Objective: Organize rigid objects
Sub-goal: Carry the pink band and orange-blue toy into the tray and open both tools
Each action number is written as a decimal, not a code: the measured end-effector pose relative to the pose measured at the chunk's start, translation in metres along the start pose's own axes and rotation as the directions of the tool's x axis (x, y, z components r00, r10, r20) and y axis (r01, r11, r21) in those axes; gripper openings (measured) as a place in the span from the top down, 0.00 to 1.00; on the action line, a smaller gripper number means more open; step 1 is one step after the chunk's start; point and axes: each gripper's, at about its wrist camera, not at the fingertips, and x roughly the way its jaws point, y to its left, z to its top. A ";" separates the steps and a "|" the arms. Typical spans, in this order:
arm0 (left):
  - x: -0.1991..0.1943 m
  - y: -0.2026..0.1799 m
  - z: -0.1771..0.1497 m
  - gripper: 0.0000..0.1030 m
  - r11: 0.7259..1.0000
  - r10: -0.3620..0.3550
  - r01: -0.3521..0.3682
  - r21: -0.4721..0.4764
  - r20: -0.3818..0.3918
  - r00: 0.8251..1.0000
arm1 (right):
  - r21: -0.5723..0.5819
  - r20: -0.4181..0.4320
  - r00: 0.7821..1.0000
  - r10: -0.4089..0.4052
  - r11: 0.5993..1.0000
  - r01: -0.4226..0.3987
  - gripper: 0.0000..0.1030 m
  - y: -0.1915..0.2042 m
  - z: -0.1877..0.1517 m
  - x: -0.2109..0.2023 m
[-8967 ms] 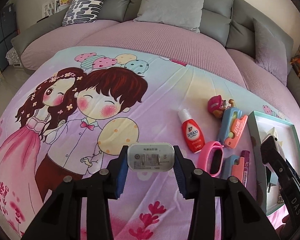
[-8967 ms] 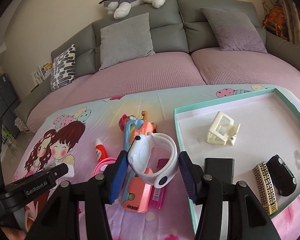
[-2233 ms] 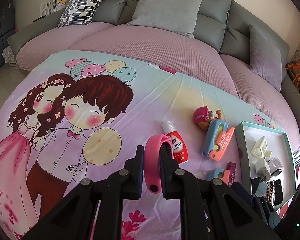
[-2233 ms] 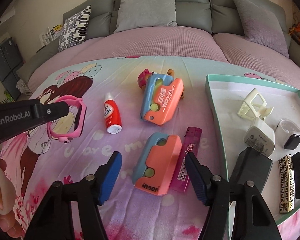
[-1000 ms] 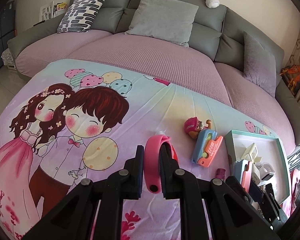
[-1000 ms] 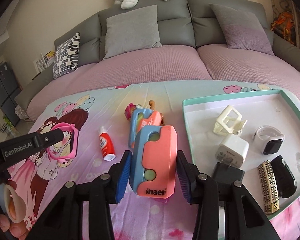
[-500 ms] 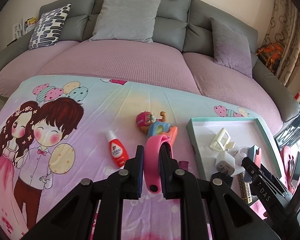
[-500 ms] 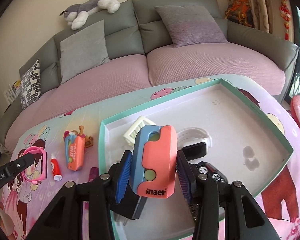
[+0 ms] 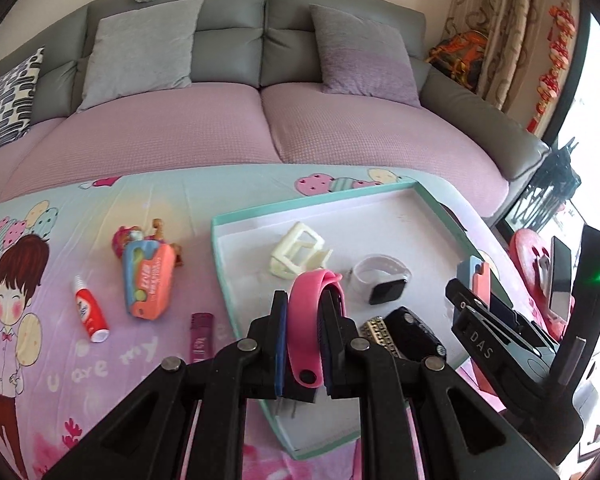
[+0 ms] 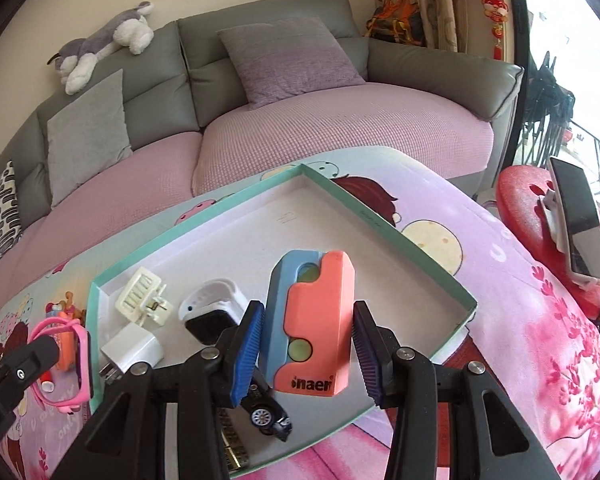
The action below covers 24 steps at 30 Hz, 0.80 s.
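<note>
My left gripper (image 9: 303,342) is shut on a pink watch band (image 9: 309,322), held over the near left part of the teal-rimmed white tray (image 9: 396,216). My right gripper (image 10: 308,350) is open, its pads a little apart from an orange-and-blue case (image 10: 310,326) marked "inaen" that sits between them over the tray (image 10: 380,216). In the tray lie a cream clip (image 10: 142,294), a white watch (image 10: 212,314), a white charger (image 10: 130,350), a black toy car (image 10: 266,410) and a gold-patterned lighter (image 9: 382,334).
On the cartoon cloth left of the tray lie a second orange-and-blue case (image 9: 148,278), a small red-and-white bottle (image 9: 90,316), a purple lighter (image 9: 200,336) and a pink toy figure (image 9: 126,236). A pink sofa stands behind. A red stool with a phone (image 10: 578,226) stands to the right.
Both grippers have swung right, over the tray. My right gripper has opened off the orange-and-blue case. The left one still holds the pink band.
</note>
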 end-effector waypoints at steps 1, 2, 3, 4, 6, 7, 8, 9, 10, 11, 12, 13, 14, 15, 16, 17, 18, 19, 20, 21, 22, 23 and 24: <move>0.003 -0.007 -0.001 0.86 1.000 -0.006 0.006 0.017 -0.004 1.000 | 0.009 -0.003 1.000 -0.003 1.000 0.003 0.54 -0.003 0.000 0.001; 0.007 -0.013 -0.001 0.86 1.000 -0.009 0.010 0.030 -0.010 1.000 | 0.015 -0.006 1.000 -0.006 1.000 0.006 0.54 -0.006 0.000 0.002; 0.010 -0.017 -0.002 0.86 0.999 -0.011 0.011 0.040 -0.017 1.000 | 0.017 -0.008 1.000 -0.007 1.000 0.007 0.54 -0.007 0.000 0.002; 0.013 -0.021 -0.003 0.86 0.999 -0.010 0.011 0.051 -0.025 1.000 | 0.019 -0.008 1.000 -0.009 1.000 0.009 0.54 -0.008 0.000 0.002; 0.019 -0.026 -0.005 0.86 0.998 -0.005 0.007 0.064 -0.034 0.999 | 0.020 -0.009 1.000 -0.009 1.000 0.009 0.54 -0.008 0.000 0.003; 0.021 -0.028 -0.006 0.86 0.998 -0.006 0.008 0.070 -0.037 0.999 | 0.018 -0.010 1.000 -0.008 1.000 0.008 0.54 -0.007 -0.001 0.003; 0.023 -0.029 -0.006 0.86 0.997 -0.010 0.013 0.073 -0.040 0.999 | 0.012 -0.013 1.000 -0.008 1.000 0.009 0.54 -0.005 -0.001 0.003; 0.024 -0.031 -0.006 0.86 0.997 -0.016 0.019 0.075 -0.044 0.999 | 0.006 -0.015 1.000 -0.009 1.000 0.010 0.54 -0.004 -0.002 0.004; 0.026 -0.032 -0.007 0.86 0.997 -0.023 0.026 0.075 -0.048 0.999 | 0.003 -0.018 1.000 -0.010 1.000 0.010 0.54 -0.004 -0.002 0.005; 0.027 -0.032 -0.008 0.86 0.997 -0.029 0.033 0.073 -0.054 0.998 | 0.004 -0.020 1.000 -0.010 1.000 0.010 0.54 -0.004 -0.002 0.005; 0.029 -0.033 -0.009 0.86 0.997 -0.034 0.038 0.072 -0.059 0.998 | 0.006 -0.023 1.000 -0.008 1.000 0.008 0.54 -0.004 -0.003 0.006; 0.030 -0.034 -0.010 0.86 0.997 -0.034 0.039 0.072 -0.065 0.997 | 0.009 -0.026 1.000 -0.007 1.000 0.007 0.54 -0.005 -0.003 0.007; 0.032 -0.034 -0.010 0.86 0.997 -0.030 0.035 0.073 -0.070 0.997 | 0.012 -0.030 1.000 -0.008 1.000 0.008 0.54 -0.005 -0.003 0.008; 0.034 -0.034 -0.011 0.86 0.997 -0.026 0.031 0.074 -0.075 0.997 | 0.013 -0.036 0.999 -0.008 1.000 0.008 0.54 -0.005 -0.004 0.009; 0.035 -0.034 -0.011 0.86 0.997 -0.025 0.031 0.074 -0.081 0.996 | 0.014 -0.044 0.999 -0.006 1.000 0.007 0.54 -0.006 -0.004 0.011; 0.037 -0.034 -0.012 0.86 0.997 -0.024 0.031 0.073 -0.087 0.996 | 0.015 -0.053 0.999 -0.004 1.000 0.005 0.54 -0.006 -0.005 0.013; 0.038 -0.033 -0.012 0.86 0.997 -0.023 0.030 0.071 -0.090 0.996 | 0.016 -0.060 0.998 -0.001 1.000 0.002 0.54 -0.006 -0.005 0.015; 0.039 -0.033 -0.013 0.86 0.997 -0.021 0.028 0.071 -0.093 0.995 | 0.014 -0.067 0.998 0.001 1.000 0.000 0.54 -0.005 -0.006 0.016; 0.039 -0.032 -0.013 0.86 0.997 -0.018 0.025 0.070 -0.096 0.995 | 0.012 -0.071 0.998 0.001 1.000 0.000 0.54 -0.005 -0.006 0.017; 0.040 -0.031 -0.013 0.86 0.997 -0.016 0.022 0.069 -0.100 0.995 | 0.011 -0.073 0.997 0.001 1.000 0.000 0.54 -0.004 -0.007 0.017; 0.041 -0.031 -0.013 0.86 0.998 -0.015 0.022 0.067 -0.104 0.994 | 0.010 -0.074 0.997 0.002 1.000 -0.002 0.53 -0.004 -0.007 0.017; 0.042 -0.030 -0.013 0.86 0.998 -0.017 0.023 0.063 -0.108 0.994 | 0.010 -0.076 0.997 0.005 1.000 -0.004 0.53 -0.004 -0.007 0.018; 0.042 -0.030 -0.013 0.85 0.998 -0.020 0.026 0.058 -0.110 0.994 | 0.011 -0.076 0.997 0.006 1.000 -0.005 0.53 -0.004 -0.007 0.018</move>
